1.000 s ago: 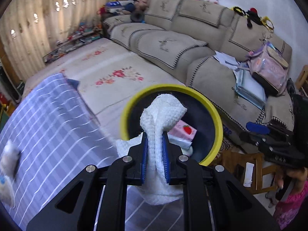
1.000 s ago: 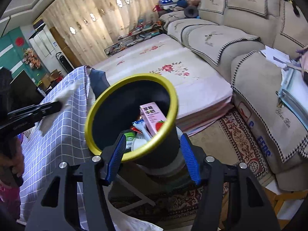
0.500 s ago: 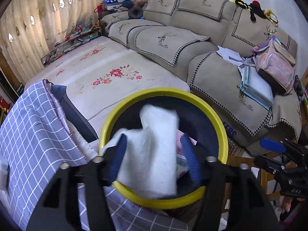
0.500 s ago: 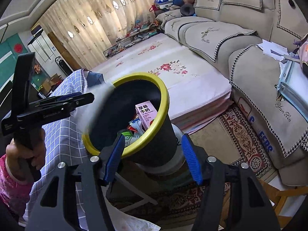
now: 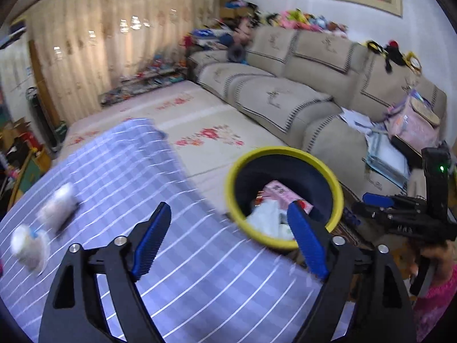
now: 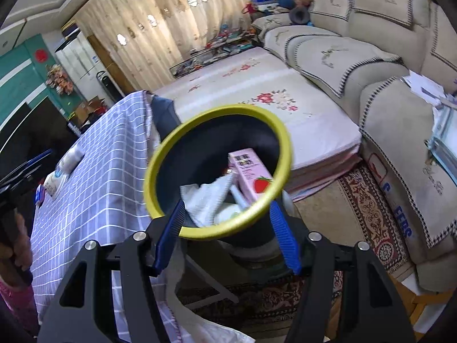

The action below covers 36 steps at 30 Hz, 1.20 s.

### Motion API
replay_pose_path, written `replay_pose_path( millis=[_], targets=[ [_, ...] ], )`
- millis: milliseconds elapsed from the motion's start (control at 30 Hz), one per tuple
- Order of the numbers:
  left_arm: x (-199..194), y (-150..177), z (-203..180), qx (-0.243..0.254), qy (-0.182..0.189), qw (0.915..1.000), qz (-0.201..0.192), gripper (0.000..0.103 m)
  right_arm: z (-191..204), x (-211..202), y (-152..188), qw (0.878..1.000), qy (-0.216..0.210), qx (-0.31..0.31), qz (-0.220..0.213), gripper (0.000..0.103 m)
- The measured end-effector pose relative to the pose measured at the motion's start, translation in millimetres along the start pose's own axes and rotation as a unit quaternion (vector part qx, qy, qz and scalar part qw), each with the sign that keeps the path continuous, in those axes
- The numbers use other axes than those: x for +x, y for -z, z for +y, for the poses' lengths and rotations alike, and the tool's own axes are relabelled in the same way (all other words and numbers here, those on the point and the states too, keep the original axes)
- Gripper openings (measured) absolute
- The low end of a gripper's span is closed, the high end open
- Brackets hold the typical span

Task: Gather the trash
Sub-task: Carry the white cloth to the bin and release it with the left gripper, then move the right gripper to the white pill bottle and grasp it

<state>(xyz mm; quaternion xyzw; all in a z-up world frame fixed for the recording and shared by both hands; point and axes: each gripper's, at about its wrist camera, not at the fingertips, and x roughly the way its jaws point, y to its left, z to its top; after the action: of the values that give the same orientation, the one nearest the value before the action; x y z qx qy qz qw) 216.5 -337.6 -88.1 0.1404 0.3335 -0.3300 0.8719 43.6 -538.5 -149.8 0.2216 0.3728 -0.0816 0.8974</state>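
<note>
Sitting in the yellow-rimmed bin point(image 6: 217, 168), the white tissue point(image 6: 205, 200) is binned; left gripper point(image 5: 228, 240) is spread wide, empty, so tabletop wads point(image 5: 57, 208) probably get grabbed next.

Both the left gripper point(image 5: 228, 237) and the right gripper point(image 6: 225, 234) have glossy black angular arms with triangular cutouts, silver round screws, ribbed blue finger pads point(image 5: 150, 238), and a pink sleeve point(image 5: 437, 303) nearby.
</note>
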Motion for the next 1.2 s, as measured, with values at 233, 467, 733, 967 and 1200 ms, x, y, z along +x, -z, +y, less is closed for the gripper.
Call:
replay_pose_path(
  millis=[233,467,733,967,1200],
  targets=[
    [-64,46,85,-0.069,-0.064,0.9951,-0.030,0.097,70,10,-17,0.997,-0.031,-0.071,0.001,0.062],
    [-98,93,190,-0.141,-0.139,0.9793,-0.042,0.098,183,29,-35,0.981,-0.073,-0.182,-0.002,0.064],
    [-112,143,283,-0.193,-0.219,0.9549,-0.053,0.098,313,74,-38,0.948,-0.128,-0.293,-0.004,0.085],
    [-110,170,321,-0.251,-0.213,0.9427,-0.053,0.098,374,134,-55,0.933,-0.147,-0.328,0.011,0.093],
    [-98,177,320,-0.266,-0.209,0.9403,-0.037,0.098,395,194,-65,0.933,-0.125,-0.337,0.025,0.094]
  ],
)
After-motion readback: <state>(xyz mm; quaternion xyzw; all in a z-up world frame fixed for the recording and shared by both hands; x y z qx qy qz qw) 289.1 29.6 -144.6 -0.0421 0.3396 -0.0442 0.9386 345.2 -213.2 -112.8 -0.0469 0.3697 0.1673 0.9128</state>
